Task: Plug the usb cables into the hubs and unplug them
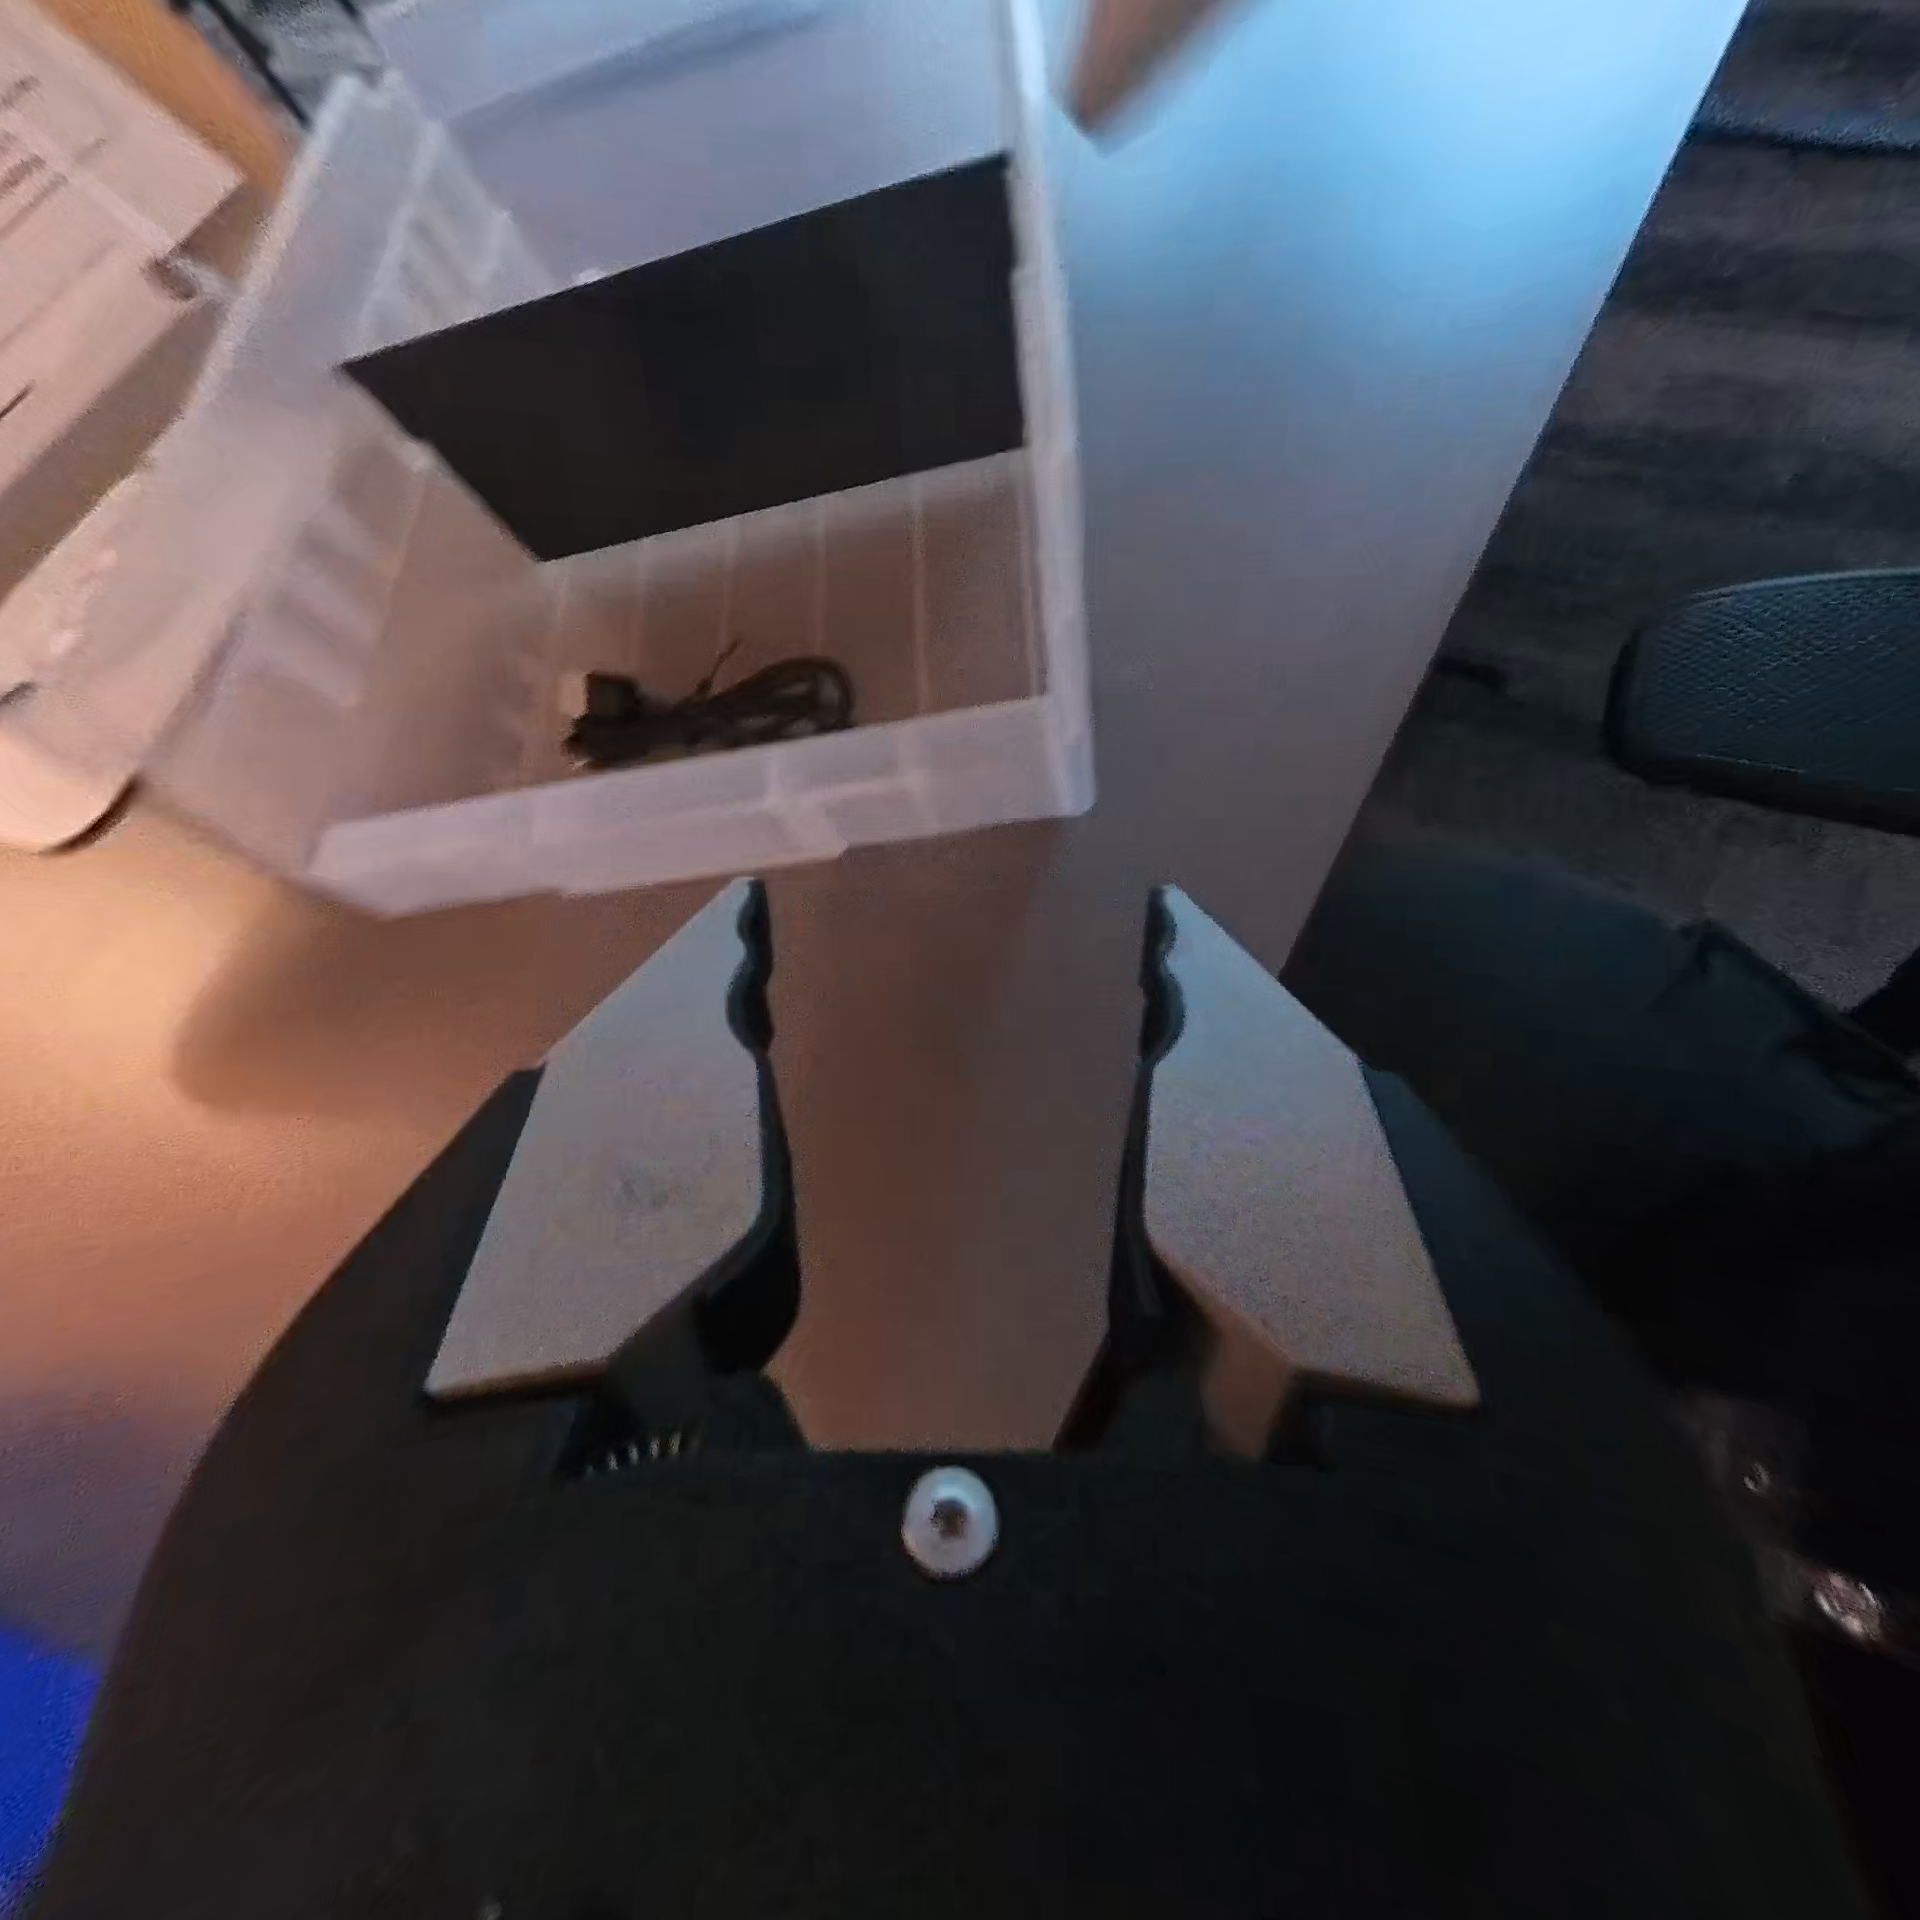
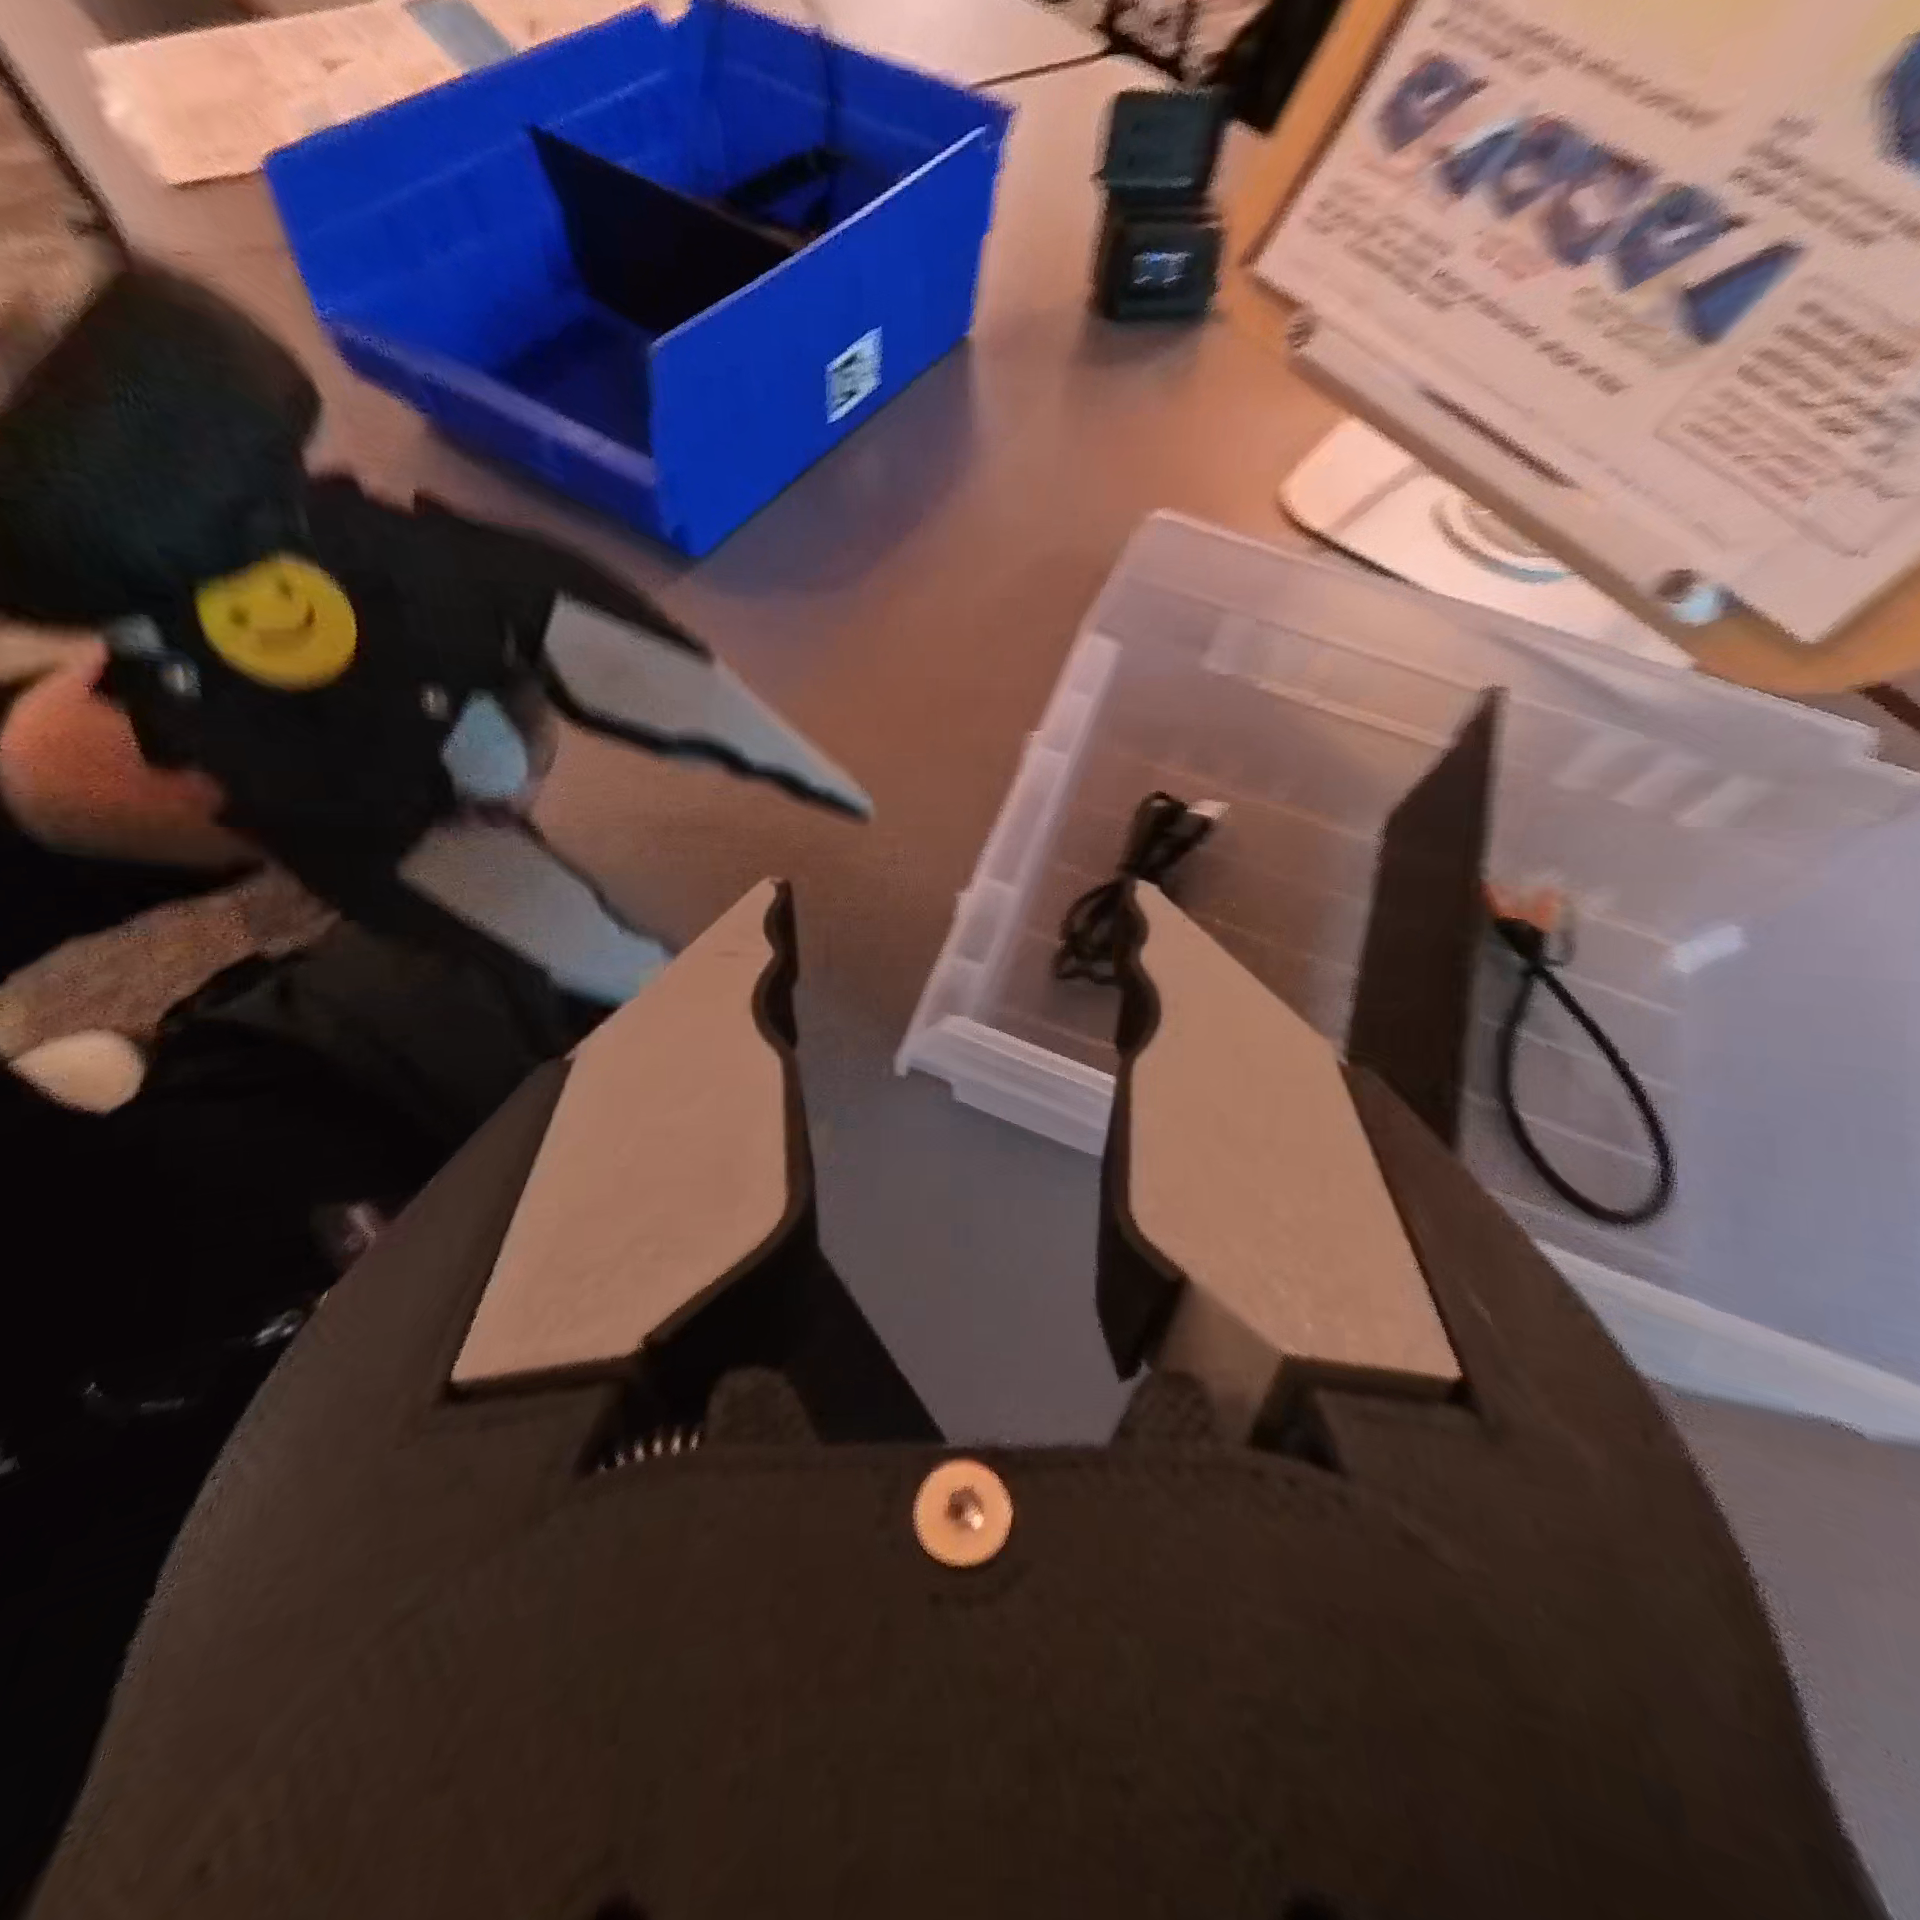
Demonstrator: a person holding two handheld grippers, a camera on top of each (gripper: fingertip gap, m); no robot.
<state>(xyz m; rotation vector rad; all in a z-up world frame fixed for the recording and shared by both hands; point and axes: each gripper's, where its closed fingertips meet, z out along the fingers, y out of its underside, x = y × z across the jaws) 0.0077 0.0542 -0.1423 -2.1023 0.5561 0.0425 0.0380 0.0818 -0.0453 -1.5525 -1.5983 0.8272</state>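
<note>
A clear plastic bin (image 1: 582, 842) (image 2: 997, 1070) with a black divider (image 1: 717, 353) (image 2: 1423, 894) stands on the table. A coiled black USB cable (image 1: 717, 701) (image 2: 1127, 883) lies in its near compartment. A second black cable (image 2: 1590, 1091) with an orange tie lies behind the divider. My left gripper (image 1: 961, 914) is open and empty, just short of the bin's near rim. It also shows open in the right wrist view (image 2: 748, 862), at the left. My right gripper (image 2: 961, 914) is open and empty, above the bin's corner. No hub shows clearly.
A blue bin (image 2: 790, 416) with a black divider stands farther back. A small black device (image 2: 1153, 197) stands beside it. A printed board (image 2: 1621, 291) leans at the right over a white base (image 2: 1371, 499). Papers (image 2: 270, 73) lie far back. The table edge (image 1: 1455, 644) runs on the right, with a chair (image 1: 1777, 696) beyond. About 11 cm separates my left fingertips from my right.
</note>
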